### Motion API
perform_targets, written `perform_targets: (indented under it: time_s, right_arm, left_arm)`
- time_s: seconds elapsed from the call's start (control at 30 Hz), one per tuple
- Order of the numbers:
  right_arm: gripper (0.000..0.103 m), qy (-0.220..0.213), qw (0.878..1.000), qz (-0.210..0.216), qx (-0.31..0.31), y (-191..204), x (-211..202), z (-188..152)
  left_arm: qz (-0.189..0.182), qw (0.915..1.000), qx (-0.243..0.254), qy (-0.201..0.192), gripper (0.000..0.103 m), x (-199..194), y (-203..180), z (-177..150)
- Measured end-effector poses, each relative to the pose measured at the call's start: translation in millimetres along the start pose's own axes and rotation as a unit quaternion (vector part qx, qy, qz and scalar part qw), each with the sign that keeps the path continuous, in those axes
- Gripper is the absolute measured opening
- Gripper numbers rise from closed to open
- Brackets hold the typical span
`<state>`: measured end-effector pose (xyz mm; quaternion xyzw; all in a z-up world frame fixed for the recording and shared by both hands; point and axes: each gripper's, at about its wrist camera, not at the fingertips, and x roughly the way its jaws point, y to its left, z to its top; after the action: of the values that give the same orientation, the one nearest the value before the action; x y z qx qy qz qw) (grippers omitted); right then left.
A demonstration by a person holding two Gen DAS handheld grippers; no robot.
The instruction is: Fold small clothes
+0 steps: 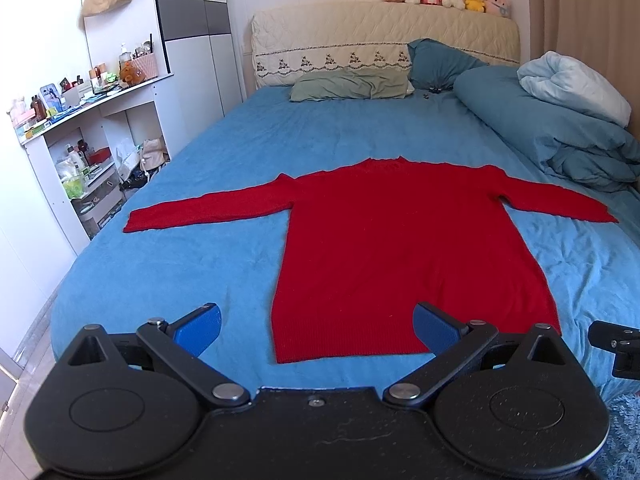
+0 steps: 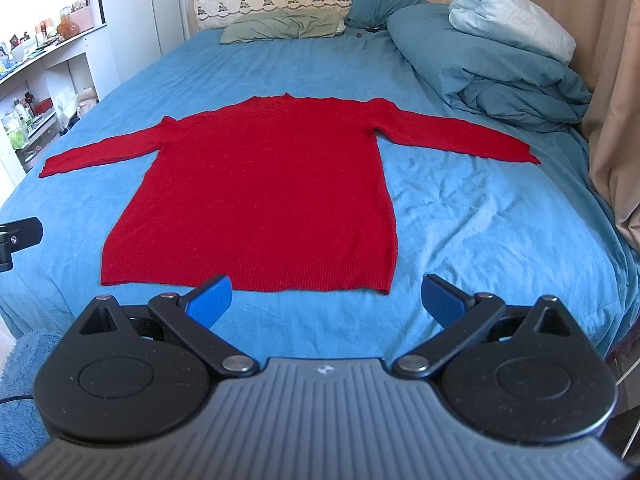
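Lying flat on the blue bed (image 2: pixel 460 216), the red sweater (image 2: pixel 260 184) was spread front-down or front-up (the knit gave no clue which), its collar toward the headboard and its ribbed hem (image 2: pixel 248 278) nearest the cameras. Both sleeves were stretched straight out: the left sleeve (image 1: pixel 208 208) reached toward the shelf side of the bed, the right sleeve (image 2: pixel 460 136) toward the heaped duvet (image 2: pixel 500 68).

No fold had been made yet, so the task appeared to stand at its very start, with the approach to the first grasp in hand. The left hand-held gripper (image 1: pixel 316 326) hovered near the foot of the bed over the hem's left part, its blue pads (image 1: pixel 198 328) spread wide and holding nothing. The right hand-held gripper (image 2: pixel 326 300) hung just short of the hem's right part, jaws likewise spread and empty.

A sensible next move would probably be to take a sleeve, or a side edge of the body, and carry it inward across the torso. That would call for lowering one gripper until a pad slid under a single layer of knit, closing firmly, then lifting only enough to clear the bed. The loose knit would likely stretch and drag, so the other gripper might need to pin the body while the fold was laid.
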<state>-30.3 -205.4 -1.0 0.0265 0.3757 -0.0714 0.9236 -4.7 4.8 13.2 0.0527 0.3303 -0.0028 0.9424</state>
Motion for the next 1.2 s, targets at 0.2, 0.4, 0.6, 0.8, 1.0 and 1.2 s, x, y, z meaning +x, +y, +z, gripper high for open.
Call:
perform_targets:
  time_s: [0.2, 0.4, 0.6, 0.8, 1.0, 1.2]
  right_arm:
    - [0.103, 0.0, 1.0, 0.0, 0.0, -0.3, -0.2, 0.0]
    - [0.103, 0.0, 1.0, 0.0, -0.002, -2.2, 0.7, -0.4]
    - [0.103, 0.001, 1.0, 0.003, 0.001, -4.3, 1.1, -0.9]
    - [0.103, 0.001, 1.0, 0.002, 0.001, -4.0, 1.4, -0.9]
    - [0.103, 0.002, 1.0, 0.001, 0.0, -5.7, 1.4, -0.9]
    - [0.103, 0.001, 1.0, 0.002, 0.002, -5.4, 1.5, -0.9]
  left_arm:
    - [0.0, 1.0, 0.0, 0.0, 0.103, 0.1, -0.6, 0.7]
    - [0.0, 1.0, -0.001, -0.001, 0.103, -0.4, -0.8, 0.2]
    - [0.0, 1.0, -0.003, 0.0, 0.103, -0.5, 0.9, 0.1]
    - [-0.001, 1.0, -0.003, -0.001, 0.103, -0.4, 2.1, -0.3]
    - [-0.001, 1.0, -0.005, -0.001, 0.103, -0.3, 2.7, -0.6]
    - [-0.001, 1.0, -0.006, -0.001, 0.103, -0.2, 4.0, -0.4]
